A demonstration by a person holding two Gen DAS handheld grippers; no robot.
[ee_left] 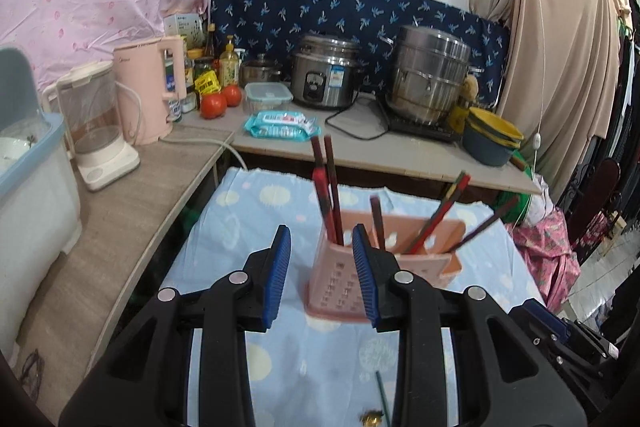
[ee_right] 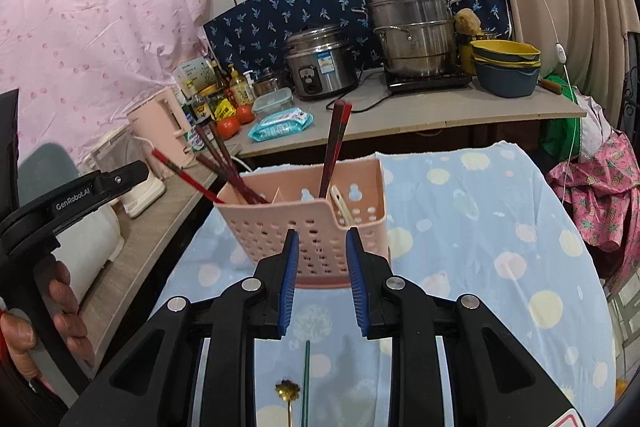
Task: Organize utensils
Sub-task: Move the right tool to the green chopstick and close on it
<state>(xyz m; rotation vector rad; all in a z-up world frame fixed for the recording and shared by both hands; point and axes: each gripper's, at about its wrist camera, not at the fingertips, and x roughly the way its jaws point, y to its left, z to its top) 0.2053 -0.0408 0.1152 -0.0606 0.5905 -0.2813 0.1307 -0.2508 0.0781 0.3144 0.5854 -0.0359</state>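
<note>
Both my left gripper point(ee_left: 322, 277) and right gripper point(ee_right: 322, 281) hover empty, fingers apart; next, pick the gold spoon point(ee_right: 287, 393) below them for the pink caddy point(ee_right: 308, 223) ahead.

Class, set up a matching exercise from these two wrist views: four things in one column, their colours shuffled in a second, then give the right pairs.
Things:
1. utensil holder
2. kettle
3. tomatoes
4. stacked bowls

Colours:
A. red
B. yellow and dark blue
C. pale pink, tall, with a handle
D. salmon pink, perforated

Pairs: 1-D, 2-C, 3-A, 4-B
</note>
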